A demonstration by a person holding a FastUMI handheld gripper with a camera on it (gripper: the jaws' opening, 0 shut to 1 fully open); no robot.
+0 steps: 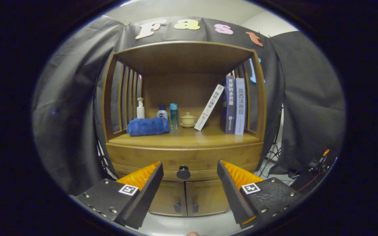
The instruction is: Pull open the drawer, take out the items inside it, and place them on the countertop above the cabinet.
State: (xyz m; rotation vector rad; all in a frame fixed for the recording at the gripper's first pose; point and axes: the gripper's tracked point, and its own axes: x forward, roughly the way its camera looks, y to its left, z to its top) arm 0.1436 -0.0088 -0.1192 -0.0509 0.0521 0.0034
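Straight ahead of the tongs point(190, 172), centred in their gap but still beyond the tips, the drawer point(184, 159) sits fully closed, its dark knob point(183, 172) untouched. The tongs are spread wide, holding nothing. Every step remains, I judge: pulling, emptying, placing on the table point(189, 137) above, beside the blue towel point(148, 126) and 3 books point(235, 105).

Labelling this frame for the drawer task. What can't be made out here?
- Drawer contents: gripper view, hidden behind its shut front; only the knob shows.
- Space behind the two lower doors: shut.
- Bottles' lower parts: hidden by the blue towel.
- Open tongs: no contact yet, short of the knob.
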